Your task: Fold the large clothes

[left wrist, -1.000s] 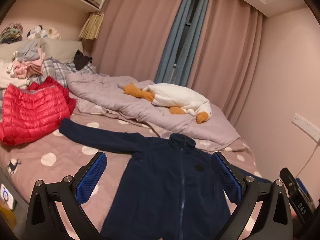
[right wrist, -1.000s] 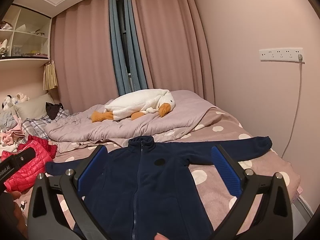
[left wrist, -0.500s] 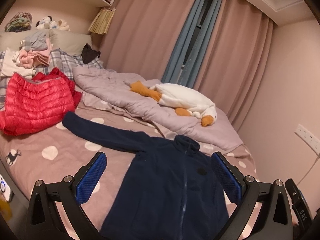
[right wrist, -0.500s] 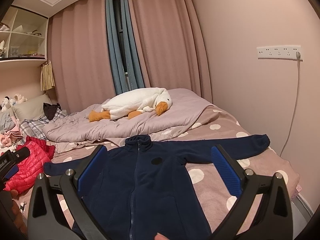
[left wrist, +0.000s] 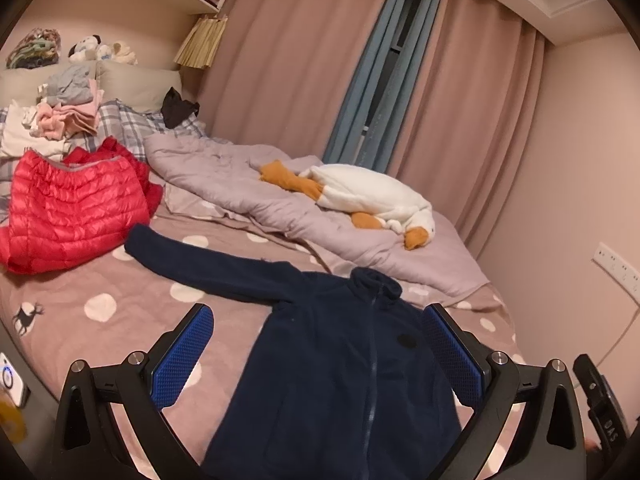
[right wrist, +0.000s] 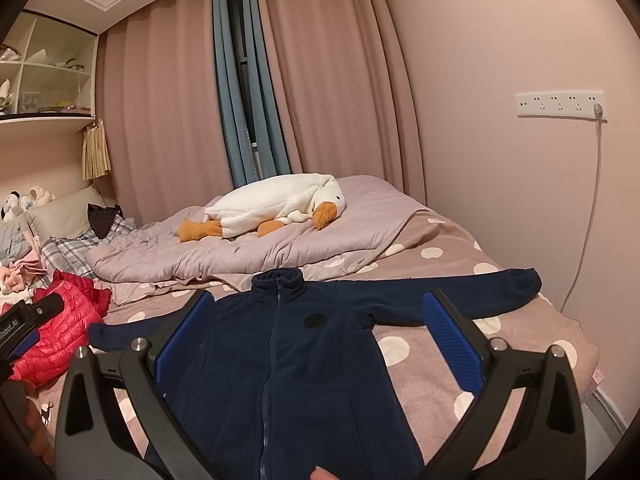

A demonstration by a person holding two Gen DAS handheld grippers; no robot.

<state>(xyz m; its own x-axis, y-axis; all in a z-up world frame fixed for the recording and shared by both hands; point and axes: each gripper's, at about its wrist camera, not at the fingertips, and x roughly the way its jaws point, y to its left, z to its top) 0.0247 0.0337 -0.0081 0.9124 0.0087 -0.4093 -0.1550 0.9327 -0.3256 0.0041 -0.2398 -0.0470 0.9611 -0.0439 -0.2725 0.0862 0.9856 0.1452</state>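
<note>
Bedroom in warm pink light: navy fleece jacket [right wrist: 280, 360] spread flat, zipped, sleeves out to both sides, across lower centre of frame on bed [left wrist: 80, 320] with polka-dot mauve sheet. Left gripper [left wrist: 318, 356] and right gripper [right wrist: 318, 340] poised above jacket, jaws spread wide, pinching nothing. Rumpled lilac quilt [left wrist: 240, 184] mid-frame, white goose plush [right wrist: 276, 204] on top. Red puffer jacket [left wrist: 72, 208] at left, pink curtains [right wrist: 168, 120] behind, power strip [right wrist: 560, 105] on wall at upper right.
</note>
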